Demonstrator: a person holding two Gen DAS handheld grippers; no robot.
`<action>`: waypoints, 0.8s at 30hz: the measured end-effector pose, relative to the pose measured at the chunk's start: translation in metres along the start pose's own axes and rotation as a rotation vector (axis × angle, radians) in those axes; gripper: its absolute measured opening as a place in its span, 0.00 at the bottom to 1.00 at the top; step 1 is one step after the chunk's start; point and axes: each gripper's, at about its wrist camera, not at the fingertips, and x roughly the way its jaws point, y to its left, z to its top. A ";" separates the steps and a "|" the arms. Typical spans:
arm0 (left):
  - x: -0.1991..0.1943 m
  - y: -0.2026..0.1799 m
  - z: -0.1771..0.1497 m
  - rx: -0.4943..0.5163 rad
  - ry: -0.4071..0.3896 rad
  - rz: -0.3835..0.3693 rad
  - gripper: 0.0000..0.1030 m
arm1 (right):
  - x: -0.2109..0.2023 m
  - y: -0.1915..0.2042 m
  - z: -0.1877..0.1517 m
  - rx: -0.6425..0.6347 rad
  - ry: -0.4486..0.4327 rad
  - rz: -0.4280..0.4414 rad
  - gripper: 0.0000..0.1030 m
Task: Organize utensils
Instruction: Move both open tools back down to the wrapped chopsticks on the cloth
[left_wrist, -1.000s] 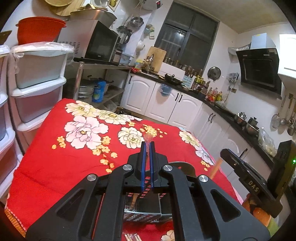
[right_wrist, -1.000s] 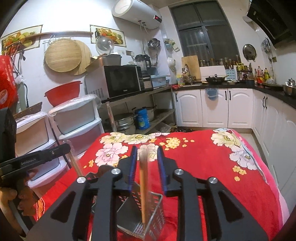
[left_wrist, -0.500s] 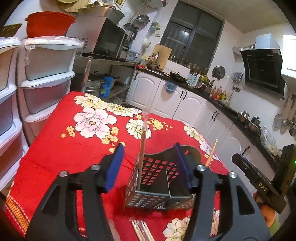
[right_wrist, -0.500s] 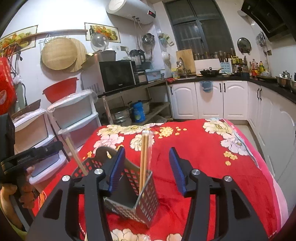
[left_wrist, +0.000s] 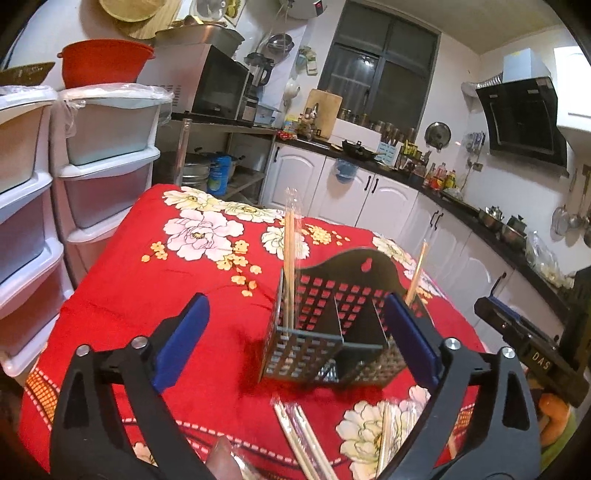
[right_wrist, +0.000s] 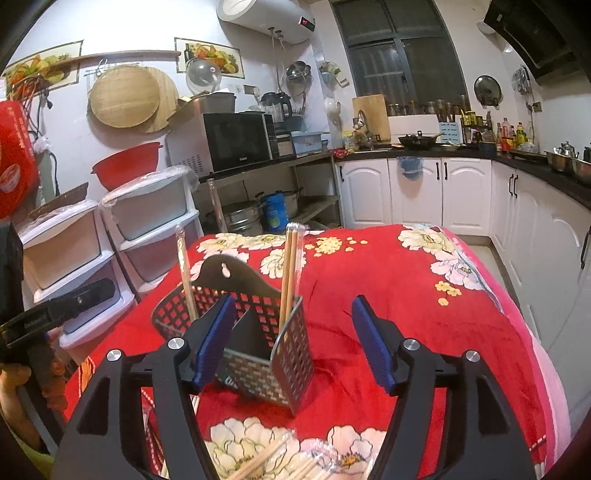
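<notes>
- Both tongs have let go since a second ago: left tongs (left_wrist: 295, 343) and right tongs (right_wrist: 295, 343) now stand released, jaws wide, holding nothing.
- We see a wrapped chopstick pair (right_wrist: 290, 273) upright in the rack (right_wrist: 258, 332), in the end compartment on our right, leaning on the mesh wall so it stays up.
- We see another wrapped pair (right_wrist: 184, 273) tilted in the far left compartment.
- More wrapped chopsticks (left_wrist: 299, 439) lie loose on the bench (left_wrist: 129, 295) just before the rack, within easy reach; we judge they go in next.
</notes>
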 end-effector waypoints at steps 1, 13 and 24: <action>-0.001 -0.001 -0.002 0.004 0.000 0.001 0.85 | -0.002 0.000 -0.001 -0.002 0.002 0.001 0.63; -0.022 -0.002 -0.034 0.003 0.031 0.005 0.87 | -0.018 0.011 -0.027 -0.040 0.076 0.017 0.63; -0.021 0.012 -0.070 -0.044 0.126 0.019 0.87 | -0.021 0.009 -0.065 -0.036 0.206 0.028 0.63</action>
